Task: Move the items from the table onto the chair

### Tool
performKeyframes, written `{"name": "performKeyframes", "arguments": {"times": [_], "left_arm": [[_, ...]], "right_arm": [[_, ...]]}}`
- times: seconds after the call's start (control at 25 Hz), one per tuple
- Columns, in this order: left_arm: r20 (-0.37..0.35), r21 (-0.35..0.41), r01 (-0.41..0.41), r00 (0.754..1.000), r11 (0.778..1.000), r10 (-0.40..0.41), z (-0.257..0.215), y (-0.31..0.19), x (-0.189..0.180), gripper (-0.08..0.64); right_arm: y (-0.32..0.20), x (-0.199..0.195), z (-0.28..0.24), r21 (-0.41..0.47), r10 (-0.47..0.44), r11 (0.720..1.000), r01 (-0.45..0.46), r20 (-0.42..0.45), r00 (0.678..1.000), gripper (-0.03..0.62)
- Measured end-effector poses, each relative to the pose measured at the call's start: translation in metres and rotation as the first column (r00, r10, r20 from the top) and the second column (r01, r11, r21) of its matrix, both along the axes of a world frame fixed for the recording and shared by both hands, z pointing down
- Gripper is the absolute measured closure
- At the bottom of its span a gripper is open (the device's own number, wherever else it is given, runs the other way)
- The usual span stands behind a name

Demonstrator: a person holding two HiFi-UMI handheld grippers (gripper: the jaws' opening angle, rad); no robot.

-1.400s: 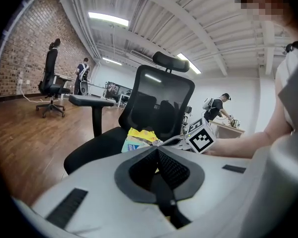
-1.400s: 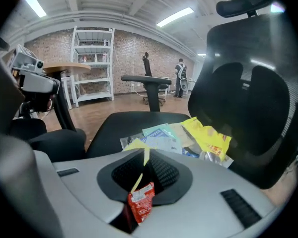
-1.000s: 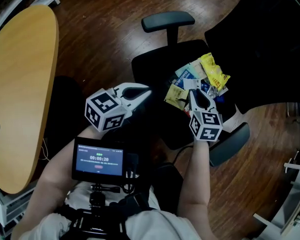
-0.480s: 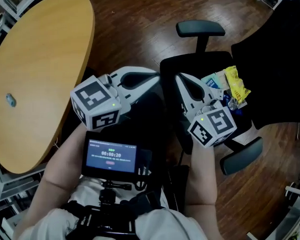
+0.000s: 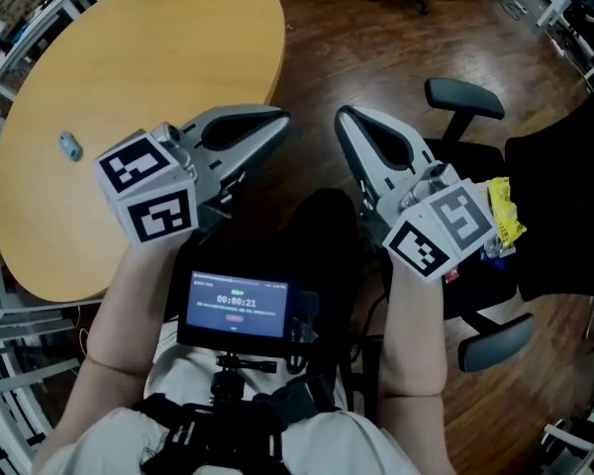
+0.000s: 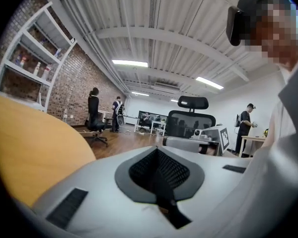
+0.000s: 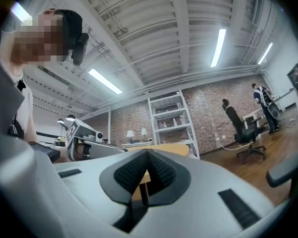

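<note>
The left gripper (image 5: pixel 274 123) and right gripper (image 5: pixel 345 123) are clenched on nothing; the tiny thing (image 5: pixel 69 146) at ten o'clock looks light, so pinch its sides.

The right gripper (image 7: pixel 146 155) fills the lower half. Its jaws are closed together with nothing between them. A wooden table (image 7: pixel 171 148) shows just past the tips, and a sliver of it shows through the hollow behind them. At 9 o'clock sits the left gripper (image 7: pixel 120 149). Just above centre a white shelf rack (image 7: pixel 171 115) stands against a brick wall (image 7: pixel 213 113). At 3 o'clock an office chair (image 7: pixel 244 128) stands on the wooden floor (image 7: pixel 283 140), with a person (image 7: pixel 262 98) beyond it. Ceiling lights (image 7: pixel 217 46) run at 1 o'clock.
</note>
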State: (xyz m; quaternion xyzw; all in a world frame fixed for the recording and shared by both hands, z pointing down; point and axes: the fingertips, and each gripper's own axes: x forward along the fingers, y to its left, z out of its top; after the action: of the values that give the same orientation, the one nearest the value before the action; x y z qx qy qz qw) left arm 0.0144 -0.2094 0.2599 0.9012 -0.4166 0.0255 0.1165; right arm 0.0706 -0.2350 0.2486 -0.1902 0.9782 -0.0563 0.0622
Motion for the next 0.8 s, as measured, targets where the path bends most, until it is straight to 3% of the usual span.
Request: {"name": "performKeyframes", "arguments": {"times": [0.12, 0.24, 0.36, 0.48, 0.8], "left_arm": [[0.026, -0.017, 0.055, 0.998, 0.998, -0.055, 0.007, 0.009, -0.017, 0.551], [0.027, -0.012, 0.112, 0.993, 0.994, -0.111, -0.003, 0.029, -0.062, 0.551], [-0.020, 0.007, 0.157, 0.987, 0.988, -0.157, -0.019, 0.050, -0.106, 0.551], [-0.048, 0.035, 0.200, 0.979, 0.979, -0.198, -0.024, 0.066, -0.123, 0.551], [0.035, 0.084, 0.395, 0.916, 0.915, -0.399, -0.023, 0.123, -0.214, 0.551]], "right_arm": [[0.019, -0.025, -0.004, 0.032, -0.096, 0.995, 0.096, -0.010, 0.995, 0.592], [0.042, -0.076, -0.017, 0.052, -0.173, 0.983, 0.174, -0.024, 0.985, 0.592], [0.056, -0.122, -0.027, 0.052, -0.225, 0.973, 0.226, -0.026, 0.974, 0.592], [0.061, -0.141, -0.022, 0.039, -0.279, 0.959, 0.279, -0.013, 0.960, 0.592], [0.103, -0.227, -0.022, 0.033, -0.439, 0.897, 0.440, -0.024, 0.898, 0.592]]}}
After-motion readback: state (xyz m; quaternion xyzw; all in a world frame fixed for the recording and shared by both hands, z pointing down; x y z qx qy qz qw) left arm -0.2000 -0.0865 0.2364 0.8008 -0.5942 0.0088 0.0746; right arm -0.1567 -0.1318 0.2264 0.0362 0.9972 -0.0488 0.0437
